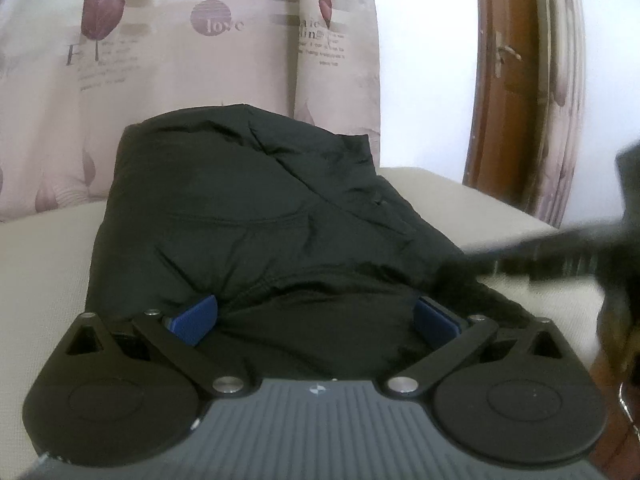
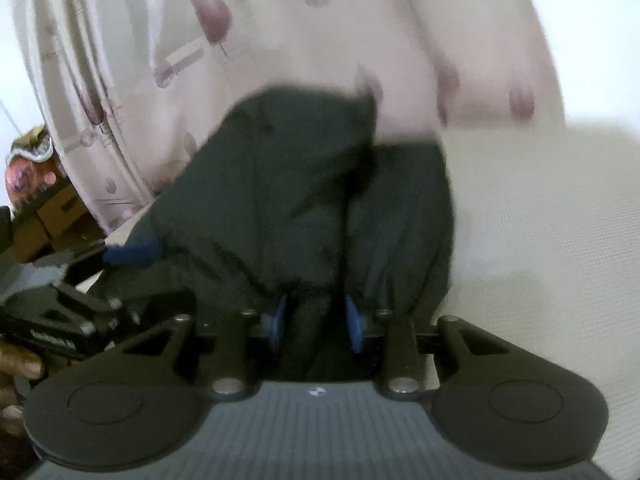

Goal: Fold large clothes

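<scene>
Item: dark padded garment (image 1: 256, 216), black, matte, quilted with stitched seams, puffy and creased. It lies bunched in a folded heap on a pale, finely woven surface (image 1: 36, 256), in front of a curtain (image 1: 168, 40).

Left wrist view: sharp. The left gripper (image 1: 316, 318) stands with its jaws wide, the two blue pads (image 1: 196, 318) apart at either edge of the garment's near bulge, fabric swelling between them; the pads touch the cloth at its sides but do not pinch it. Shown here only: a brown wooden door frame (image 1: 496, 80) at right, the word "love" in a purple disc printed on the curtain, and the right gripper as a dark blur at the right edge.

Right wrist view: motion-blurred. The right gripper (image 2: 318, 322) has its jaws narrow, blue pads (image 2: 354, 322) close together with a ridge of the garment (image 2: 280, 184) pinched between them. Shown here only: the left gripper (image 2: 132, 256) seen from the side at lower left, fingertips (image 2: 24, 364) of a hand beneath it, and a brown cardboard box (image 2: 48, 216) behind; its contents cannot be made out.

Curtain: pinkish, satiny, printed with purple tulip shapes.
</scene>
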The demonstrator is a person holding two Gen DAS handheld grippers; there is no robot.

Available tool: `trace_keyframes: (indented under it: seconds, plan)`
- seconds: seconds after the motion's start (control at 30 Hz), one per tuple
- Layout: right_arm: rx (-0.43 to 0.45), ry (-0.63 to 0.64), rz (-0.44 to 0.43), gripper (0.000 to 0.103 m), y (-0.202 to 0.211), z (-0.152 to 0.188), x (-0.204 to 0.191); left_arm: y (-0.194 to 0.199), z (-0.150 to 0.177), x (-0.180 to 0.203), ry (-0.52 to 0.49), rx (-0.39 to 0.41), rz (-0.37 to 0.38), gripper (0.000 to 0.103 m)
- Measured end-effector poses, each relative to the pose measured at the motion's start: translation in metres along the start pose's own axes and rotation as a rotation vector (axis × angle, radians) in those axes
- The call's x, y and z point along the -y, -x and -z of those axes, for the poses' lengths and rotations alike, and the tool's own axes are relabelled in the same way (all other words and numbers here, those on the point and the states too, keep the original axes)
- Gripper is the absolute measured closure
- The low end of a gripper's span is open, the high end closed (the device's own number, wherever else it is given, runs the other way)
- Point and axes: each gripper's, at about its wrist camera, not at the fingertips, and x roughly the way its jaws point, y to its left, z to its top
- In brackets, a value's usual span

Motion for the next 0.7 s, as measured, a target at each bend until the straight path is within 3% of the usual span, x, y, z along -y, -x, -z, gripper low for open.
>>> trace_keyframes:
  seconds: [0.13,0.33,0.47,0.57,0.7]
  plan:
    - [0.059,0.091,-0.025,0.072,-0.007,-0.051,-0.016,-0.001,0.001,0.005,0.008,0.006,-0.006,0.000]
    - [0.041,0.386,-0.004,0.071,-0.072,-0.108,-0.061,0.001,0.004,0.009,0.008,0.017,-0.009,0.000]
    - [-0.134,0.553,0.086,0.072,-0.130,-0.104,-0.060,0.002,0.003,0.007,0.013,0.021,0.009,0.000]
    - [-0.208,0.490,0.097,0.073,-0.147,-0.093,-0.035,0.002,0.004,0.006,0.027,0.032,0.041,0.000]
    - [-0.227,0.476,0.125,0.074,-0.158,-0.066,-0.022,-0.001,0.003,0.009,0.023,0.033,0.073,0.000]
